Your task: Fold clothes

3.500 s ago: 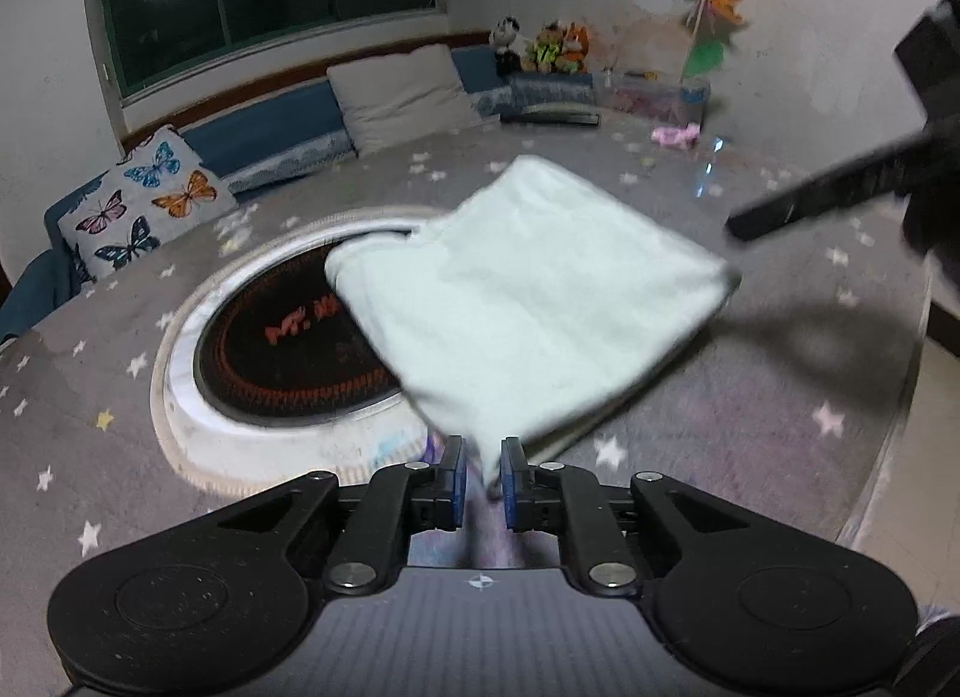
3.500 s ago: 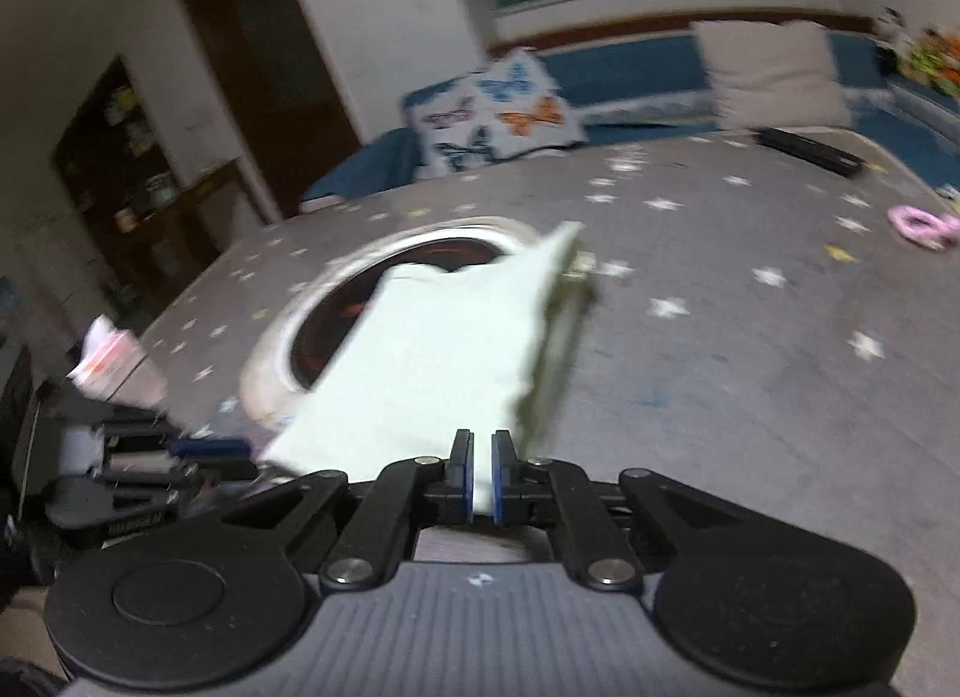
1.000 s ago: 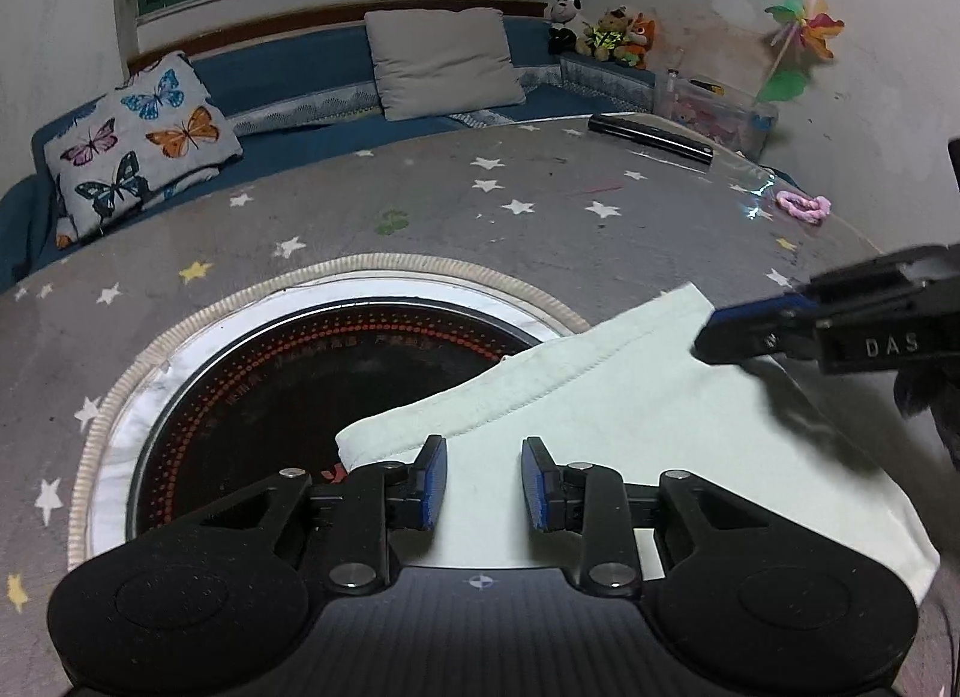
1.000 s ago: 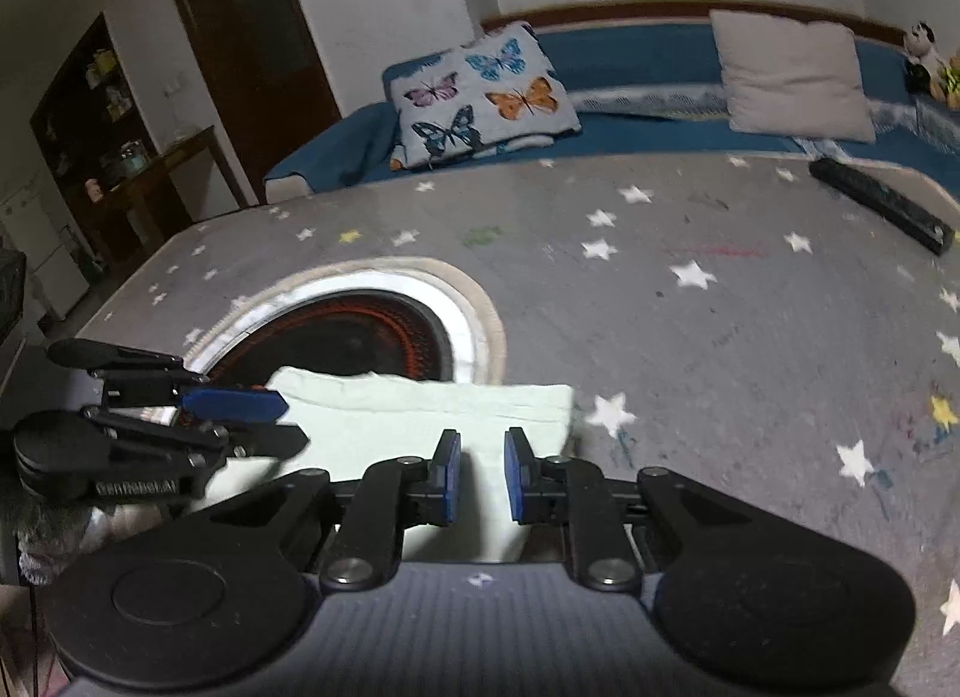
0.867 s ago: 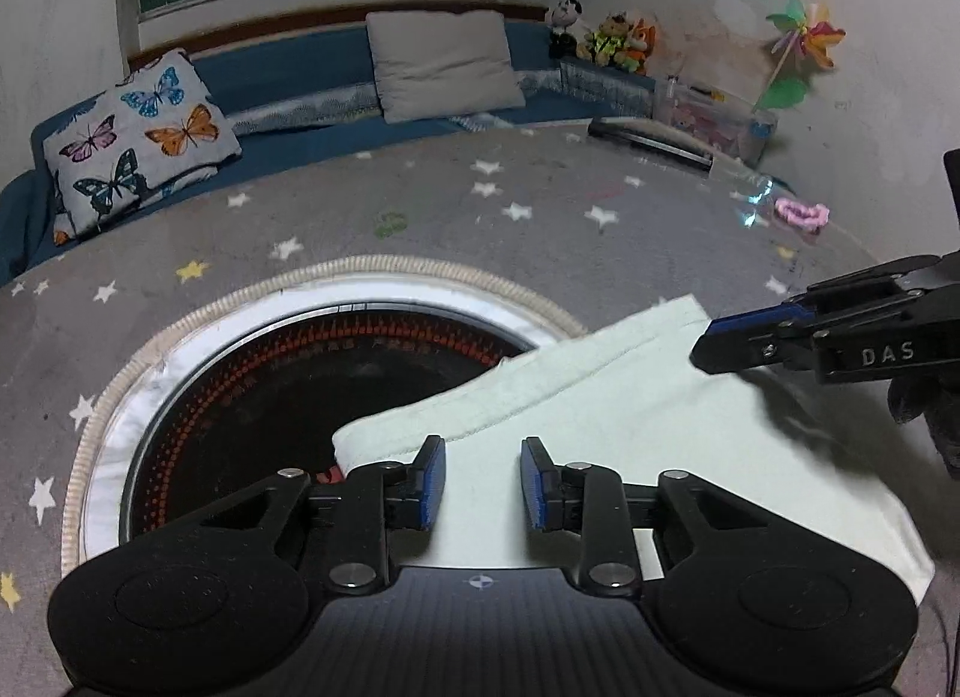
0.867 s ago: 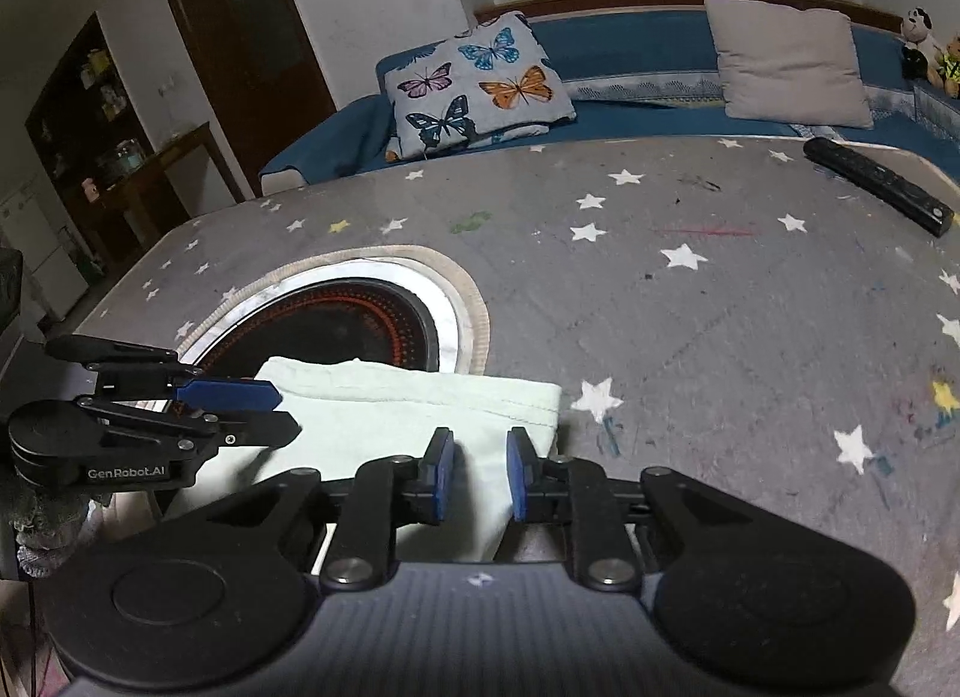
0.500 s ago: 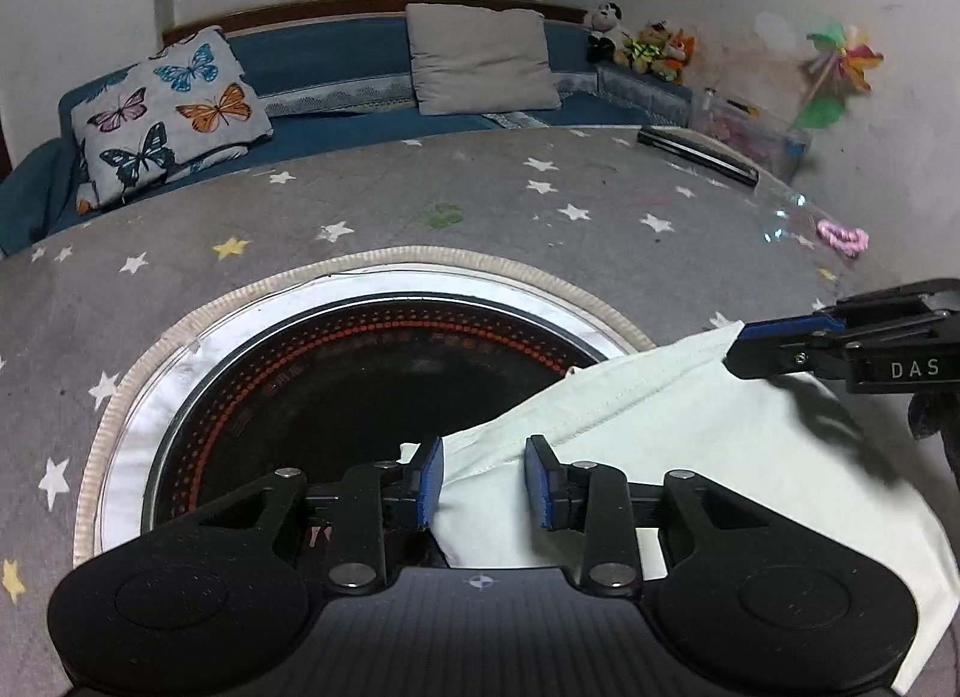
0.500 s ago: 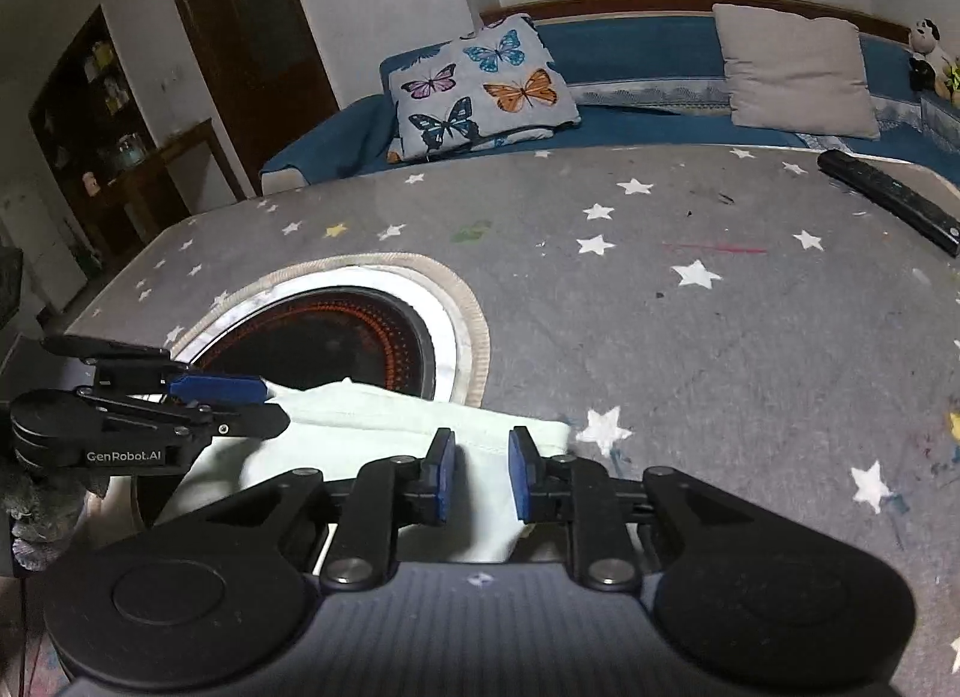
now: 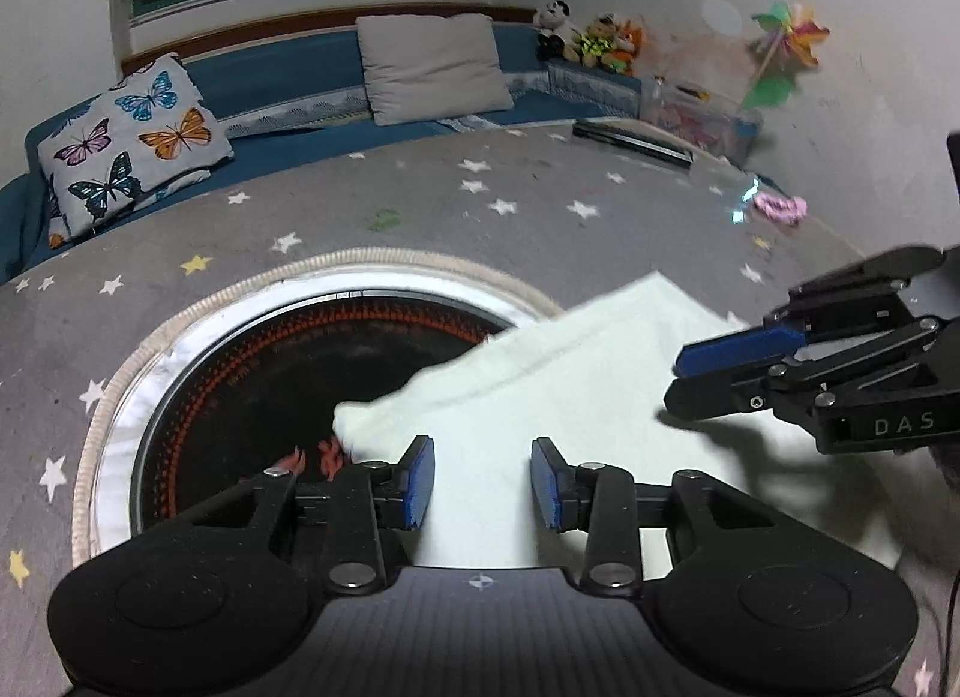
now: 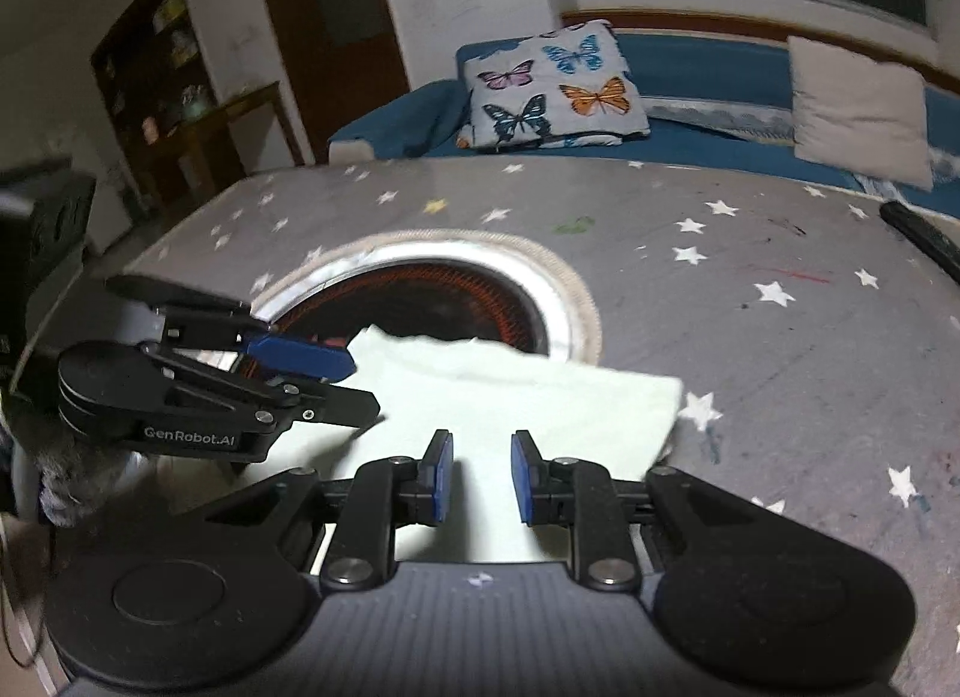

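A folded pale green cloth (image 9: pixel 558 391) lies flat on the grey star-patterned table (image 9: pixel 456 199), its left end over the round black burner (image 9: pixel 270 373). My left gripper (image 9: pixel 482 481) is open just above the cloth's near edge and holds nothing. My right gripper (image 10: pixel 479 478) is open over the cloth (image 10: pixel 510 403) in the right wrist view and is also empty. The right gripper shows in the left wrist view (image 9: pixel 720 373) at the right, over the cloth. The left gripper shows in the right wrist view (image 10: pixel 336 379) at the left.
The burner has a white and woven rim (image 9: pixel 132 349). A black remote (image 9: pixel 630 138) and a pink item (image 9: pixel 780 208) lie at the table's far right. A blue sofa with a butterfly pillow (image 9: pixel 126 139) and a grey pillow (image 9: pixel 432 67) stands behind.
Both grippers let go of the cloth, which went from hanging in the air to lying folded on the table. In the last second both grippers opened wider and drew back slightly.
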A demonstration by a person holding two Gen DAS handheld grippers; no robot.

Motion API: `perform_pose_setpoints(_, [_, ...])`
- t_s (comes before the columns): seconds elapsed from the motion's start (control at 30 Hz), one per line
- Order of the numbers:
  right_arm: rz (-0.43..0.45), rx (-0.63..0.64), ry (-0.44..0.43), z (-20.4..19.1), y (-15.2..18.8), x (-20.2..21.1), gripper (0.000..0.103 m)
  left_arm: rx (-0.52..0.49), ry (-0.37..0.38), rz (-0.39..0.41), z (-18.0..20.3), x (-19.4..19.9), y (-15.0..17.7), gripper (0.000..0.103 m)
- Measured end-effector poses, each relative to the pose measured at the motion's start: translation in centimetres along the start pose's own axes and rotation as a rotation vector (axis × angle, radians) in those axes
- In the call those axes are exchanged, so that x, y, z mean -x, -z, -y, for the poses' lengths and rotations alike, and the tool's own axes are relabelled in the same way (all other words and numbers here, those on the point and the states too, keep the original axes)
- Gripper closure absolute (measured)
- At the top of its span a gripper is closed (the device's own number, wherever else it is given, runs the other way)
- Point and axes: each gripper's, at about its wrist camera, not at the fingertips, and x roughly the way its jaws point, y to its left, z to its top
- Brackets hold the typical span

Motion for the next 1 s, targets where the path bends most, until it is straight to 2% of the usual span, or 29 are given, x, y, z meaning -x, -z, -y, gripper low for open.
perform_pose_setpoints(0.1, [-0.006, 0.057, 0.009, -1.6, 0.6, 0.1, 0.073, -0.002, -0.011, -0.006, -0.3, 0.5, 0.8, 0.062])
perform_pose_setpoints(0.33, [-0.021, 0.179, -0.011, -5.7, 2.0, 0.1, 0.072, 0.014, -0.034, -0.008, -1.2, 1.6, 1.7, 0.061])
perform_pose_setpoints(0.47, [-0.058, 0.242, -0.047, -8.3, 3.3, 0.1, 0.071, 0.022, -0.043, -0.002, -1.3, 2.2, 2.2, 0.061])
perform_pose_setpoints(0.73, [-0.086, 0.347, -0.101, -12.9, 5.9, 1.1, 0.069, 0.043, -0.058, 0.033, -1.6, 4.6, 3.0, 0.058])
perform_pose_setpoints(0.87, [-0.077, 0.422, -0.075, -14.6, 7.1, 1.1, 0.068, 0.063, -0.061, 0.039, -1.8, 5.4, 3.7, 0.058])
perform_pose_setpoints(1.0, [-0.079, 0.411, -0.071, -15.0, 7.2, 1.0, 0.068, 0.081, -0.059, 0.041, -1.9, 5.8, 4.3, 0.056])
